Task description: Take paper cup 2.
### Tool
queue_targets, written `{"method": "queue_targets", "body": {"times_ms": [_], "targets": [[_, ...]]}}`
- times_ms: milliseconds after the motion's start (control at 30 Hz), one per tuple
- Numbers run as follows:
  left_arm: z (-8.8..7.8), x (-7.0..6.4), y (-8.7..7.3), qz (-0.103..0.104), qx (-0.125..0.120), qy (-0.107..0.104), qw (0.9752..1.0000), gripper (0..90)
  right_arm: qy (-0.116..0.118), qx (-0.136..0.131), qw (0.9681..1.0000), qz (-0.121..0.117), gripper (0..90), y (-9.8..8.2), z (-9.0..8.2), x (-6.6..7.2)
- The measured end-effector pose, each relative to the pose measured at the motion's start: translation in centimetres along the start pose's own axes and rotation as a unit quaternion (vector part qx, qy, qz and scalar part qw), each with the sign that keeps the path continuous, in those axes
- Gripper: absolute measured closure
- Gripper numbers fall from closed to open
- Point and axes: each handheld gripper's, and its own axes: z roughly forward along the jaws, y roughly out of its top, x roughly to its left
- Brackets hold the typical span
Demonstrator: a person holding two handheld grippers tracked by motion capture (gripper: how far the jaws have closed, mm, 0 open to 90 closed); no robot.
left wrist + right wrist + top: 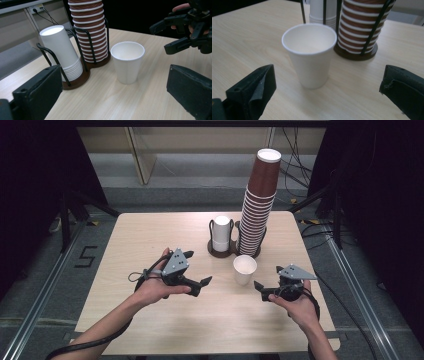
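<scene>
A single white paper cup [244, 269] stands upright and empty on the wooden table [150, 235], just in front of the cup holder. My left gripper [198, 267] is open to the cup's left, and my right gripper [268, 276] is open to its right; neither touches it. In the left gripper view the cup [127, 61] stands ahead between my wide-apart jaws, with the right gripper [170, 35] beyond it at the upper right. Seen from the right gripper view, the cup [310, 53] is close, centred between the open jaws.
A dark wire cup holder [235, 251] stands behind the cup. It holds a short stack of white cups [221, 234] and a tall leaning stack of brown cups [259, 200]. Bare tabletop lies to the left and along the near edge.
</scene>
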Motion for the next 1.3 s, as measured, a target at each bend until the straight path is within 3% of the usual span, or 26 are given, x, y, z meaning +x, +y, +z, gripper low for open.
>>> {"method": "queue_targets", "body": {"times_ms": [67, 167, 300, 400, 500, 600, 700, 767, 867, 900, 933, 1133, 1300], "targets": [[0.4, 0.0, 0.2, -0.002, -0.007, 0.006, 1.0, 1.1, -0.006, -0.01, 0.9999, -0.007, 0.4, 0.6, -0.1, -0.2], [1.4, 0.0, 0.6, -0.007, -0.026, 0.026, 0.9993, 1.8, -0.011, -0.031, 0.9995, 0.001, 0.5, 1.8, -0.1, -0.4], [2.4, 0.0, 0.9, -0.011, -0.038, 0.042, 0.9984, 2.0, -0.012, -0.034, 0.9993, 0.014, 0.4, 2.6, -0.1, -0.3], [3.2, -0.1, 1.2, -0.022, -0.048, 0.057, 0.997, 2.2, -0.02, -0.059, 0.9981, 0.001, 0.4, 3.4, 0.1, -0.5], [4.1, 0.0, 1.9, -0.038, -0.06, 0.075, 0.9946, 2.2, -0.03, -0.067, 0.9972, 0.016, 0.4, 4.8, 0.2, -0.7], [4.5, 0.0, 2.4, -0.032, -0.068, 0.085, 0.9936, 2.3, -0.032, -0.077, 0.9963, 0.019, 0.4, 5.7, 0.3, -0.8], [5.3, 0.0, 3.3, -0.04, -0.08, 0.083, 0.9925, 3.7, -0.038, -0.099, 0.9942, 0.018, 0.5, 8.0, 0.2, -1.0], [5.8, 0.1, 3.9, -0.045, -0.087, 0.082, 0.9918, 4.9, -0.041, -0.107, 0.9933, 0.015, 0.5, 8.7, 0.3, -1.1], [6.8, 0.3, 4.9, -0.036, -0.086, 0.076, 0.9927, 6.4, -0.045, -0.117, 0.992, 0.014, 0.5, 10.6, 0.4, -1.2], [7.5, 0.4, 5.7, -0.035, -0.088, 0.075, 0.9927, 4.9, -0.048, -0.121, 0.9914, 0.014, 0.5, 12.0, 0.4, -1.4], [7.5, 0.4, 5.7, -0.035, -0.088, 0.075, 0.9927, 4.0, -0.048, -0.121, 0.9914, 0.014, 0.5, 12.0, 0.4, -1.4], [9.7, 1.0, 8.3, -0.026, -0.089, 0.07, 0.9933, 0.4, -0.063, -0.148, 0.9868, 0.011, 0.4, 16.3, 0.9, -2.3], [11.6, 2.2, 10.5, -0.035, -0.093, 0.067, 0.9928, 0.0, -0.085, -0.152, 0.9847, 0.001, 0.4, 19.8, 1.6, -3.1]]}}
